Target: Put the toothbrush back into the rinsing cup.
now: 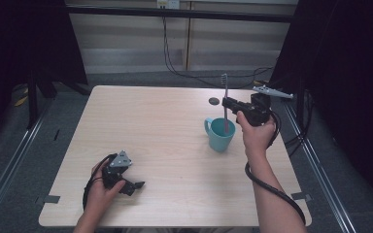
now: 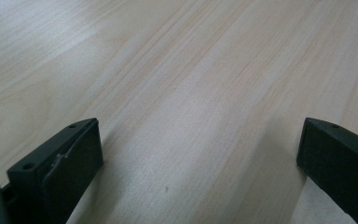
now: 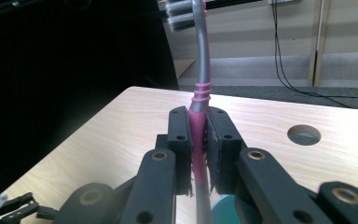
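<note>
A pale wooden desk (image 1: 165, 131) spans the middle of the high view, with dark floor on all sides. At right of centre, the right gripper (image 1: 229, 103) holds a toothbrush (image 1: 225, 104) upright, jaws clenched on its pink handle. The brush's lower end dips into a teal cup (image 1: 220, 134), which stands on the desk just below the gripper, well in from the right edge; its handle points to frame left. The bristle head rises above the gripper, toward the far edge. A small round hole (image 1: 214, 101) lies in the desk just left of the gripper.

In the right gripper view, the pads (image 3: 184, 140) press the handle from both sides.

At lower left of the high view, the left gripper (image 1: 135, 186) rests on the desk near the front edge, jaws released and wide apart with bare wood between them. The broad stretch of desk between the two grippers is open.
</note>
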The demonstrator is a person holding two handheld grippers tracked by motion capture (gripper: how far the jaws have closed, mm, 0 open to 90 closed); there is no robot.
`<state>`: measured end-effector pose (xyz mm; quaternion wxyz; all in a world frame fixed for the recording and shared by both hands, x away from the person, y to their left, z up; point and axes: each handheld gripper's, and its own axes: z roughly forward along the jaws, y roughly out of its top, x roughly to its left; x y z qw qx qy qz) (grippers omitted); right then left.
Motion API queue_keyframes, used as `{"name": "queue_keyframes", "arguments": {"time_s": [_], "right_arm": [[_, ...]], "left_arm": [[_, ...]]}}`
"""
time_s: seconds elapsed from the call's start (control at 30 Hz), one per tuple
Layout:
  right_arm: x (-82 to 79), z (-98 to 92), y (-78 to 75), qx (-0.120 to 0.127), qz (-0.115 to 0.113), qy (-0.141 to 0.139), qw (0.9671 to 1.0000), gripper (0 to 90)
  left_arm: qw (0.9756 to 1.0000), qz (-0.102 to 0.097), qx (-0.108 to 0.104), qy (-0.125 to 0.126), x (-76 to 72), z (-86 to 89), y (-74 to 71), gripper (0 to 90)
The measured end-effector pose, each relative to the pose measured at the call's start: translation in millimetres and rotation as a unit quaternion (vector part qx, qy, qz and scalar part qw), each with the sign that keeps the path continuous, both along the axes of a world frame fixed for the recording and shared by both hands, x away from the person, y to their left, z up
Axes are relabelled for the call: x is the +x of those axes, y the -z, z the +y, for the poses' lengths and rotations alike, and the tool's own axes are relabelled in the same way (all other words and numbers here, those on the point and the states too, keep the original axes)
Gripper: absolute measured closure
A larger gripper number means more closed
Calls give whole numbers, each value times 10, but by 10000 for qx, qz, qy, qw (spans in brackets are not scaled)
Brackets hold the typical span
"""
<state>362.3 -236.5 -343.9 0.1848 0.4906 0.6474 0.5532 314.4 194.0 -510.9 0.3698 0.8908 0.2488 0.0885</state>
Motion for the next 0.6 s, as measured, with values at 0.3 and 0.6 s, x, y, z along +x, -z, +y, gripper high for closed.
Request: {"name": "queue_keyframes", "arguments": {"time_s": [0.3,0.6], "right_arm": [[80,5,20,-18,-21,61,10000,815],[127,27,101,-97,-84,188,9997,815]], "left_arm": [[10000,-1,-1,2,0,0,0,0],[10000,0,-1,1,0,0,0,0]]}}
